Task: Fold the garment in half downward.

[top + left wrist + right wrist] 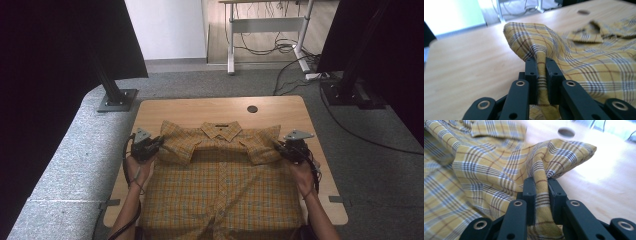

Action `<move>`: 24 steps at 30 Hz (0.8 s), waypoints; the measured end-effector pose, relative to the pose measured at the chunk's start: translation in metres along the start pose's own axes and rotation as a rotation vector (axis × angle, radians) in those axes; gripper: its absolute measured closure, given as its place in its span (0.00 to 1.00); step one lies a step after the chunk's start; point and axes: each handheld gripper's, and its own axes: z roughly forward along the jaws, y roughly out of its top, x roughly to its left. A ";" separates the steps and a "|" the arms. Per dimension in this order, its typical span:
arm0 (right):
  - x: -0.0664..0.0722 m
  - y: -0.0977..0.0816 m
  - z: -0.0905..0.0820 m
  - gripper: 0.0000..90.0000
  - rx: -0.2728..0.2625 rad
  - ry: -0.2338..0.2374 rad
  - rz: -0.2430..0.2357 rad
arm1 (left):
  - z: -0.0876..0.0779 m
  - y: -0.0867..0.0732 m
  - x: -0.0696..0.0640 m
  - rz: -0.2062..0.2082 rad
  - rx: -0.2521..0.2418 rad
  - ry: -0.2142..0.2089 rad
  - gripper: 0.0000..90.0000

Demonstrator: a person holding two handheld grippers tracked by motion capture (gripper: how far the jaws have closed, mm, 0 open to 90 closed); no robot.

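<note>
- The yellow checked shirt [220,175] is lying flat on its back on the tabletop [190,107], with its collar [221,131] pointing to 12 o'clock in the high view.
- Both short sleeves are lying folded in over the chest.
- The left gripper [156,144] is sitting at the shirt's 9 o'clock edge, by the shoulder.
- In the left gripper view its jaws are squeezing tight on a fold of the shirt [541,82], and the cloth is poking up between them toward 12 o'clock.
- The right gripper [278,146] is sitting at the shirt's 3 o'clock edge, by the other shoulder.
- In the right gripper view its jaws are also pinching a fold of the shirt [541,200], and a bunched corner of cloth is sticking out toward 1 o'clock.
- A hand is holding each gripper, and both forearms are coming in from 6 o'clock.
- The tabletop is light wood with rounded corners, and a small round hole [252,109] is sitting near its 12 o'clock edge.
- Grey carpet [65,160] is lying all around it.
- Black stands [117,97] are standing at 10 o'clock and 2 o'clock.
- A white desk frame [265,25] with loose cables [280,47] is standing far back at 12 o'clock.
</note>
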 end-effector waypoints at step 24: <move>0.045 -0.098 -0.048 0.84 0.091 0.155 0.120 | -0.054 -0.103 -0.052 -0.036 0.151 -0.041 0.89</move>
